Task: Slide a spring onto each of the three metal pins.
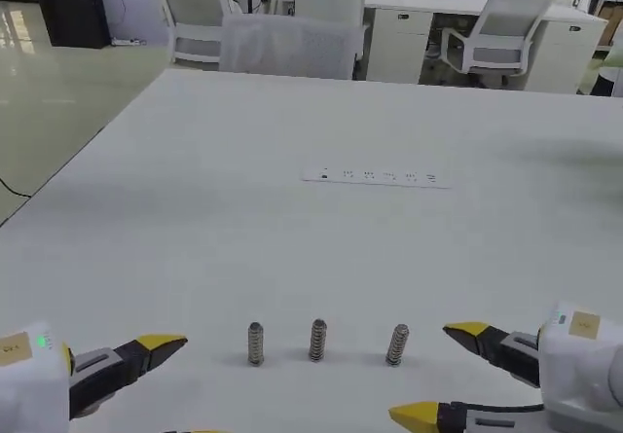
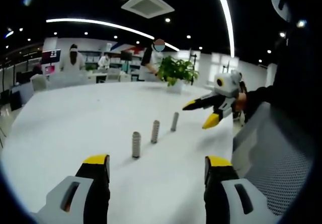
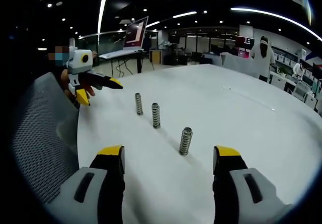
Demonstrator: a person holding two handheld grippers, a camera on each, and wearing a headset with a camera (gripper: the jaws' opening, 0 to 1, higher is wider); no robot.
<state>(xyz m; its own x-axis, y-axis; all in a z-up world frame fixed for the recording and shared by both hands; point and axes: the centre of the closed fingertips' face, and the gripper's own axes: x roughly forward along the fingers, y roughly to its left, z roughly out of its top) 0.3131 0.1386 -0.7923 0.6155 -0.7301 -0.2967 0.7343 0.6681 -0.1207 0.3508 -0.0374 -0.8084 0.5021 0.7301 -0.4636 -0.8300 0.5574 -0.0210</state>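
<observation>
Head view, step in hand: each of the three uprights seems to carry a coil, so I judge the threading done and the task at its end (or very near it).
Next move: probably only a check that each coil sits fully down, then drawing both tools back without brushing the row.
Left gripper (image 1: 180, 386): low at the near edge, jaws wide apart, nothing between them, yellow tips aimed toward the row.
Right gripper (image 1: 433, 372): opposite it, jaws likewise spread and empty, its upper tip near the right spring (image 1: 397, 344) but apart from it.
Row of springs: left spring (image 1: 255, 342), middle spring (image 1: 317, 340) and the right one stand between the two grippers, evenly spaced in a line.
Look of the springs: grey steel coils, tightly wound, roughly upright; the right one seems to lean slightly.
Metal pins: hidden inside the coils (I cannot tell how far each pokes out on top).
Table (image 1: 292, 141): white, matte, bare around the row.
Socket strip (image 1: 375, 176): set flush in the top, well beyond the springs.
Office chairs (image 1: 496, 39): at the far desks.
</observation>
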